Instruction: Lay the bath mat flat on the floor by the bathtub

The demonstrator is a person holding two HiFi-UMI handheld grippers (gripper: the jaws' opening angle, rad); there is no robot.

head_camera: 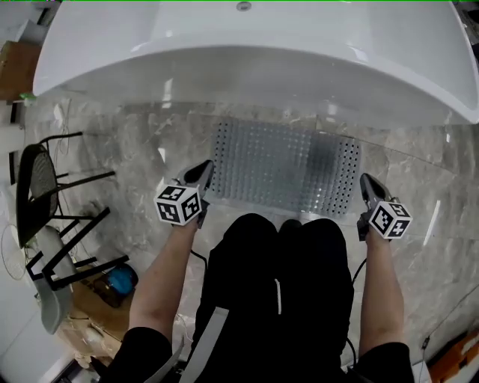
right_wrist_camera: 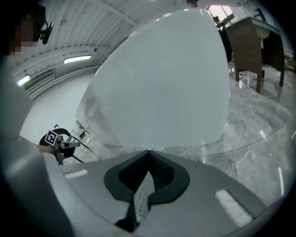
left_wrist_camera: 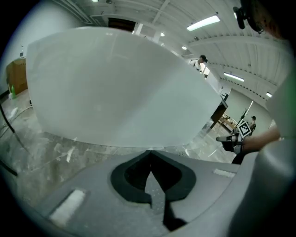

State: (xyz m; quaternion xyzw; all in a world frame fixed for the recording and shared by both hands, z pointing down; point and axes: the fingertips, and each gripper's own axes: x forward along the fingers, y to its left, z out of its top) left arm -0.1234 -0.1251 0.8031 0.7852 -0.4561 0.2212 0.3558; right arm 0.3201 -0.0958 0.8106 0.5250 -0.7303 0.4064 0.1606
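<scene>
Mat (head_camera: 284, 164) spread beside tub (head_camera: 247, 67). Left gripper (head_camera: 205, 172) and right gripper (head_camera: 366, 182) each clamp a near corner.

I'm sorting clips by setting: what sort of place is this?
Probably a bathroom mock-up in a large hall: a white freestanding bathtub on grey marble-look floor, a translucent studded bath mat beside it, and a high strip-lit ceiling beyond.
</scene>
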